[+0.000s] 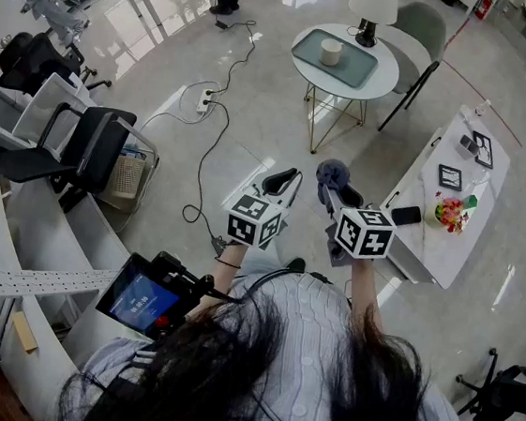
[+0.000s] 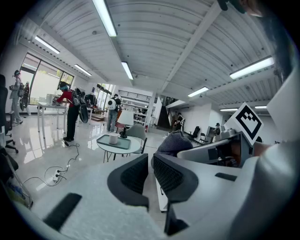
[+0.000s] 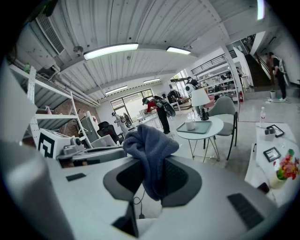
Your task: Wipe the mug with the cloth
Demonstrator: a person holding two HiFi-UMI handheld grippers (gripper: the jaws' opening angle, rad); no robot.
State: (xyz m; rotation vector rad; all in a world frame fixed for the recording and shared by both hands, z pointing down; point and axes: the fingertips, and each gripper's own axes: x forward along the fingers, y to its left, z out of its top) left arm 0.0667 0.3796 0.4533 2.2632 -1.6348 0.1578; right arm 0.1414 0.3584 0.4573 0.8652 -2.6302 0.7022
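Note:
A white mug (image 1: 330,51) stands on a grey-green tray (image 1: 350,70) on a small round table (image 1: 384,79), well ahead of me across the floor. My right gripper (image 1: 333,192) is shut on a blue-grey cloth (image 1: 332,173), which bunches above the jaws and hangs down between them (image 3: 150,154). In the right gripper view the mug (image 3: 190,124) is far off. My left gripper (image 1: 288,178) is held up beside the right one. Its jaws (image 2: 151,176) stand almost together with nothing between them. In the left gripper view the mug (image 2: 113,139) is small and distant.
A table lamp (image 1: 373,5) stands behind the mug, and a grey chair (image 1: 425,35) sits past the round table. To the right is a long white table (image 1: 429,247) with a phone, frames and flowers. A cable and power strip (image 1: 205,102) lie on the floor; black office chairs (image 1: 81,146) stand left.

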